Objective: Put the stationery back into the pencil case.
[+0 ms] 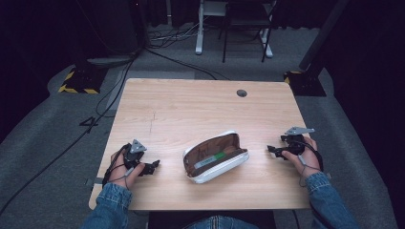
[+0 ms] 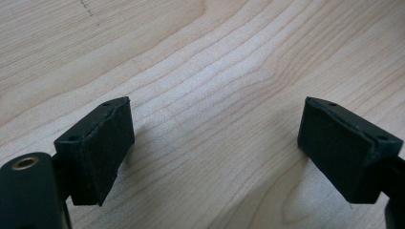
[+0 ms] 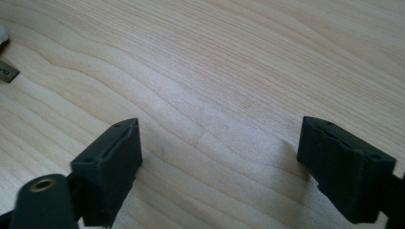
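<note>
A dark room with grey carpet, cables and stand legs is seen beyond a light wooden table (image 1: pixel 191 109). Near the table's middle, toward six o'clock, an open pencil case (image 1: pixel 216 157) is laid, brown inside with a white rim; a green item and a dark one inside are hard to make out. The left gripper (image 1: pixel 152 167) is held at the case's nine o'clock, the right gripper (image 1: pixel 273 150) at its three o'clock, both well apart from it. In each gripper view the jaws are spread wide over bare wood, nothing held.
</note>
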`<state>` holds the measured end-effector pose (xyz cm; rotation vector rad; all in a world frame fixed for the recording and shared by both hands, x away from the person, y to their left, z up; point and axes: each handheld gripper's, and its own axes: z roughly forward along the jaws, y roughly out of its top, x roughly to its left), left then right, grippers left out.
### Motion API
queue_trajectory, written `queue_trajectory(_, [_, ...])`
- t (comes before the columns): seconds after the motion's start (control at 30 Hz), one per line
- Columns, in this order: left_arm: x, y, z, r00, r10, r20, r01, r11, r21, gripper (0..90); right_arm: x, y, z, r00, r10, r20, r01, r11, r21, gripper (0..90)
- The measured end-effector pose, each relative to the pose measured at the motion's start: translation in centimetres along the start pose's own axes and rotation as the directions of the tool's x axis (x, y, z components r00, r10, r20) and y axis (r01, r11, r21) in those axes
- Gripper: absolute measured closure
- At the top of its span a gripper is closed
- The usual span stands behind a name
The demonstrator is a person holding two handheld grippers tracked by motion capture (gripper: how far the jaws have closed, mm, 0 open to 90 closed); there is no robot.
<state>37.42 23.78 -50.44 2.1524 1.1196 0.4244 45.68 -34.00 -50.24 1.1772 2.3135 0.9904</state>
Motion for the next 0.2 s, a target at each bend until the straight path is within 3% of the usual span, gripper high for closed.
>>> queue_trajectory(0.2, [-0.01, 0.0, 0.0, 1.0, 0.001, 0.0, -0.001, 1.0, 0.001, 12.4, 0.04, -0.05, 0.14, 1.0, 0.002, 0.006, -0.002, 1.0, -0.01, 12.6])
